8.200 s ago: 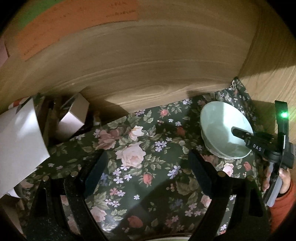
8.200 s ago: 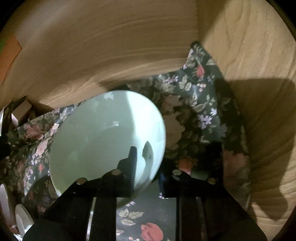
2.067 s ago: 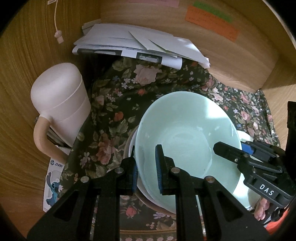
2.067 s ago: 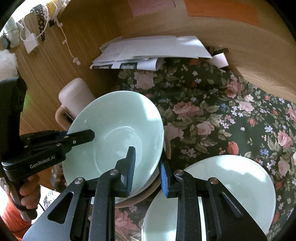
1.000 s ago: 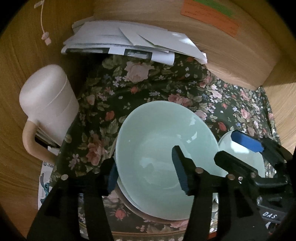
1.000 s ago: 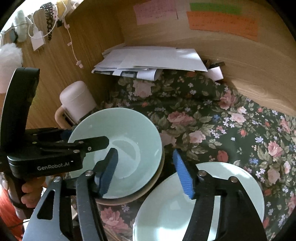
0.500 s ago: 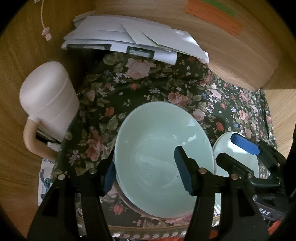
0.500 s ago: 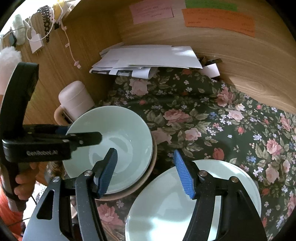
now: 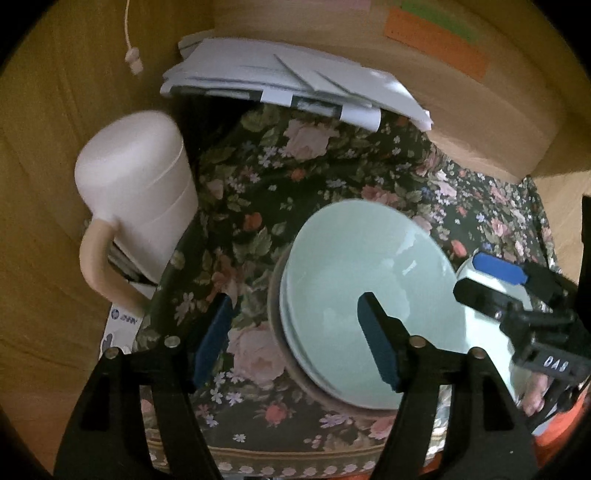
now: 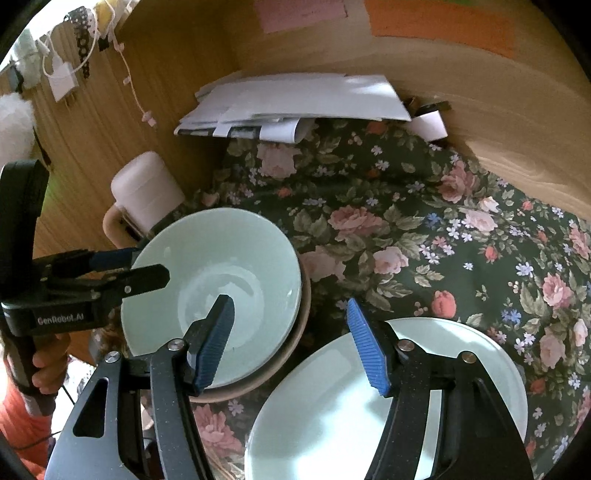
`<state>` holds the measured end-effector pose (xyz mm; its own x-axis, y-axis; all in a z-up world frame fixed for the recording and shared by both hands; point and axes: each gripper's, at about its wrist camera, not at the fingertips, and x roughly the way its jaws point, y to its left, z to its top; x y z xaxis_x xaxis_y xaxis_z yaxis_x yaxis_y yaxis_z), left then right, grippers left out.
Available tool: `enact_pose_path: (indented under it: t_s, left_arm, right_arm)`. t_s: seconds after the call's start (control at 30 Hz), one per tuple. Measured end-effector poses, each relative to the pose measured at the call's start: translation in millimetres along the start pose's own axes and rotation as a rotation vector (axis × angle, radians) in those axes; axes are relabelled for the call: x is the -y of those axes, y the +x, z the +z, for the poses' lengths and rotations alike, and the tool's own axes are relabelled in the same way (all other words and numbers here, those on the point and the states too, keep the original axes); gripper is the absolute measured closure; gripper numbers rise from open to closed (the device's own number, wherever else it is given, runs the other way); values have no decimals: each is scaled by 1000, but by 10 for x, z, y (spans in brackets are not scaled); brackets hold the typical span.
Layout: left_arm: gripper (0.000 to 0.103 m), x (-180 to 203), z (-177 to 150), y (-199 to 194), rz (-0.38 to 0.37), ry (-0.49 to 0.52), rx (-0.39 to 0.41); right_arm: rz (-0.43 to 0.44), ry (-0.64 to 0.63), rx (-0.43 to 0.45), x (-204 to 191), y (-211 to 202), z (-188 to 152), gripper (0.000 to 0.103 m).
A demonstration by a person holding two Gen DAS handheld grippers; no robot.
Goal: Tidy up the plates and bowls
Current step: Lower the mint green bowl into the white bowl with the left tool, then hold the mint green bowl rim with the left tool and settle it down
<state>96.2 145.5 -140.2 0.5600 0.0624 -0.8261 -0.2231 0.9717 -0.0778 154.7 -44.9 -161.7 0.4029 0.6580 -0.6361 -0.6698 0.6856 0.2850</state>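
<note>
A pale green bowl [image 9: 369, 295] sits nested in a stack of bowls, with a brown one [image 10: 295, 343] at the bottom, on the floral cloth; it also shows in the right wrist view [image 10: 218, 280]. A pale green plate [image 10: 436, 373] lies to its right, partly hidden by my right gripper. My left gripper [image 9: 295, 339] is open and empty, its right finger over the bowl. My right gripper [image 10: 291, 339] is open and empty, between bowl and plate. Each gripper shows in the other's view, the left [image 10: 147, 266] and the right [image 9: 480, 273].
A pink lidded mug [image 9: 136, 192] stands left of the bowls against the wooden wall. A pile of white papers [image 9: 288, 85] lies at the back. Sticky notes [image 10: 439, 22] are on the back wall. The floral cloth [image 10: 443, 229] covers the shelf floor.
Both grippers let go of the green bowl, opened and drew back slightly. The bowl now rests in the stack. The left gripper has shifted left.
</note>
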Motion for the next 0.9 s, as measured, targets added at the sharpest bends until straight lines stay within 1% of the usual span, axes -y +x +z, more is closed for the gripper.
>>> enact_pose_path:
  t_s: [0.2,0.3,0.4,0.43,0.47,0.57,0.63,0.7,0.73,0.77,0.9]
  left_arm:
    - [33,-57,-122,164,-58,-8,-48]
    - [33,-78,-146,238,-75,-10,-63]
    - [33,-96,-143,292,-98,-14,-72]
    - [33,-101,-142,301,-108,-15,-75]
    - [33,-106,-141,310,-116,-18,-76]
    - [38,-105,-154,324,-146,-12,-72]
    - [43,-96,-161,340,-165,-9,-74]
    - [51,-68,-173,371,-186,-2,-87]
    - [53,-56,-176,389,-193,-2,-96]
    - [55,-45,-180,403,-197,-2,-103]
    - [55,-52,-177,419,-201,-10,-95]
  right_arm:
    - [16,-16,-64,-64,170,-8,43]
    - [21,-24,-96,-90,254,-24,43]
    - [35,-14,-110,-99,308,-17,47]
    - [44,-12,-118,-105,326,-9,50]
    - [44,-8,-123,-109,338,-3,51]
    - [42,-4,-134,-111,371,14,52]
    - [54,9,-152,-101,408,18,54]
    - [59,12,-174,-102,469,23,57]
    - [61,15,-192,-104,510,16,58]
    - [62,15,-199,-108,535,18,59]
    - [45,3,-209,-154,605,41,59]
